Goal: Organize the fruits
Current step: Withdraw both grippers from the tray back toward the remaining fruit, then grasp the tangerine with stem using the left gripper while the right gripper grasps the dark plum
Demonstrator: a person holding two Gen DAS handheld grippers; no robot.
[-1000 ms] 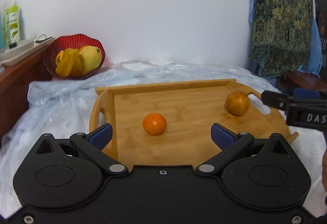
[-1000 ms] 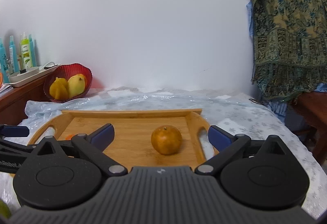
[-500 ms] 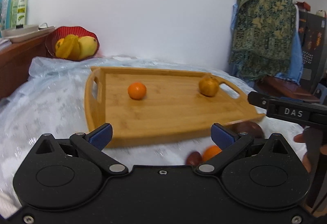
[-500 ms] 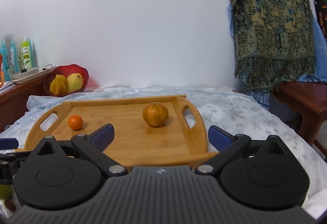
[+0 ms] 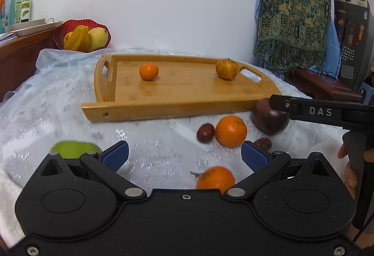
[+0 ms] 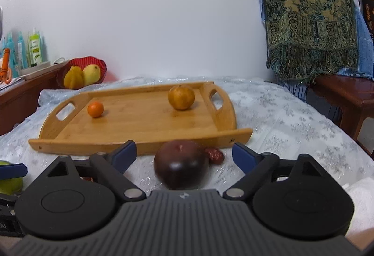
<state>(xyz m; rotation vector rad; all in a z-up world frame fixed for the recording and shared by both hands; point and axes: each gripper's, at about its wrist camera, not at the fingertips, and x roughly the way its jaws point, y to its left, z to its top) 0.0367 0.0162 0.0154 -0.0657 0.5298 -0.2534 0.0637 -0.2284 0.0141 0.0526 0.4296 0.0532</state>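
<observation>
A wooden tray (image 5: 177, 101) (image 6: 131, 129) holds a small orange (image 5: 149, 71) (image 6: 95, 109) and a brownish-yellow fruit (image 5: 226, 69) (image 6: 181, 97). In front of the tray lie a dark purple fruit (image 5: 268, 120) (image 6: 181, 167), an orange (image 5: 231, 131), red dates (image 5: 205, 132) (image 6: 213, 154), a stemmed tangerine (image 5: 215, 177) and a green apple (image 5: 74, 149) (image 6: 9, 182). My left gripper (image 5: 184, 155) is open above the tangerine. My right gripper (image 6: 184, 154) is open around the dark fruit without touching it.
A red bowl (image 5: 80, 34) (image 6: 81, 71) of yellow fruit stands at the back left by a wooden shelf with bottles (image 5: 16, 3). A patterned cloth (image 5: 294, 13) hangs at the right over a wooden stand (image 6: 343, 94). The bed has a white sheet under clear plastic.
Both grippers have pulled back from the tray and lowered toward the near side. The loose fruits in front of the tray have come into view. Both stay open.
</observation>
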